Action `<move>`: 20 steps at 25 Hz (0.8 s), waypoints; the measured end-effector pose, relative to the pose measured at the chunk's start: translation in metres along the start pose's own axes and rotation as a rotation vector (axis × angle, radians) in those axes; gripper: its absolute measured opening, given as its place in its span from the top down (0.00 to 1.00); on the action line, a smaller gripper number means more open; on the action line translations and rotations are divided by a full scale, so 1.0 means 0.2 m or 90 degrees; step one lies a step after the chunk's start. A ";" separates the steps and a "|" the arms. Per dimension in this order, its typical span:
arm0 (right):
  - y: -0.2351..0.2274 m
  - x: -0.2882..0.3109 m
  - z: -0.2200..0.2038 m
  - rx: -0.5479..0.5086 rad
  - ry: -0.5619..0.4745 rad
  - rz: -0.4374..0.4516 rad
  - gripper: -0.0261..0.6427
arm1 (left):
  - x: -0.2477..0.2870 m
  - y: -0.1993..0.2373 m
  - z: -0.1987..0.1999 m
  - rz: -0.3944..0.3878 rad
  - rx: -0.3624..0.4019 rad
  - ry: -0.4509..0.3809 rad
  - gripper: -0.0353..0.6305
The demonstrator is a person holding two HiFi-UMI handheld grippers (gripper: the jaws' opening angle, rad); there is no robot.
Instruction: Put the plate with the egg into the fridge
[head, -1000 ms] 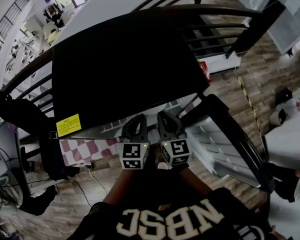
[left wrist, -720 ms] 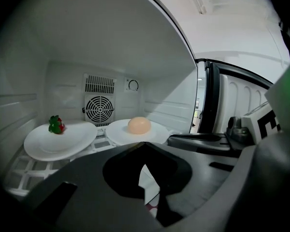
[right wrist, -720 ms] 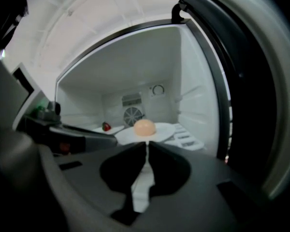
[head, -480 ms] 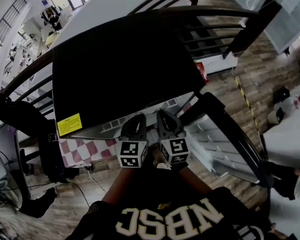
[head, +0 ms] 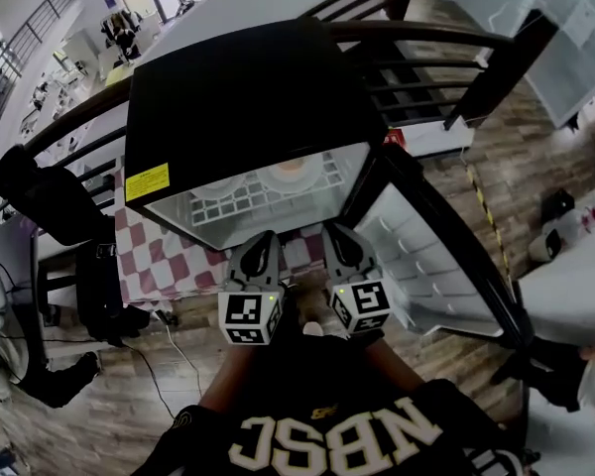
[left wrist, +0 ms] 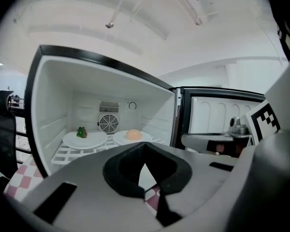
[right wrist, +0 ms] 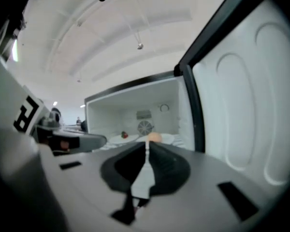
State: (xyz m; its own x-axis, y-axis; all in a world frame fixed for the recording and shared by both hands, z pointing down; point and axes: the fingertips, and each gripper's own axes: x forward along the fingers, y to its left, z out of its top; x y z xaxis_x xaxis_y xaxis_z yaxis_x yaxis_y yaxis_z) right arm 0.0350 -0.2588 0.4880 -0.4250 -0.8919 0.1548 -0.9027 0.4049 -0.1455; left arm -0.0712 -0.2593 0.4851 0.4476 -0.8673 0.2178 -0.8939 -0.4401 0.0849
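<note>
Here, the open fridge [head: 248,97] sits over checkered cloth [head: 164,261], wood-plank floor [head: 129,415] around.

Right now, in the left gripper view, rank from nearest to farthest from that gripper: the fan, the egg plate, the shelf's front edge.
1. Shelf's front edge, low, at the opening.
2. Egg plate, mid-shelf, right side.
3. Fan, on the back wall.

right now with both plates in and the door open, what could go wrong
The door stands wide open; swinging it hard could jolt the loose egg off its plate on the wire shelf. The left gripper and right gripper are both shut and empty, so nudging the door closed may slip.
</note>
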 end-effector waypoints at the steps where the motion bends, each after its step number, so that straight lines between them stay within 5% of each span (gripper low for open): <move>1: 0.01 -0.06 0.00 -0.005 -0.001 0.008 0.91 | -0.07 0.00 -0.01 0.012 0.001 -0.002 0.91; 6: 0.03 -0.34 0.00 -0.077 -0.003 0.018 0.91 | -0.40 0.01 -0.07 0.056 -0.040 -0.009 0.91; 13: 0.07 -0.57 -0.11 -0.047 0.047 0.042 0.91 | -0.74 -0.02 -0.13 0.142 -0.054 -0.033 0.91; 20: 0.13 -0.62 -0.10 -0.047 0.035 0.065 0.91 | -0.83 -0.09 -0.14 0.161 -0.049 -0.043 0.92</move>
State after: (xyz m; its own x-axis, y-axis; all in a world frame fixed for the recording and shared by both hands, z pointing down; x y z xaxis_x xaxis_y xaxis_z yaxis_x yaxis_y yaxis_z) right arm 0.0632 -0.1335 0.4842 -0.5157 -0.8341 0.1958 -0.8565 0.5081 -0.0913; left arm -0.1301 -0.1022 0.4740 0.2087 -0.9620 0.1758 -0.9753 -0.1913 0.1108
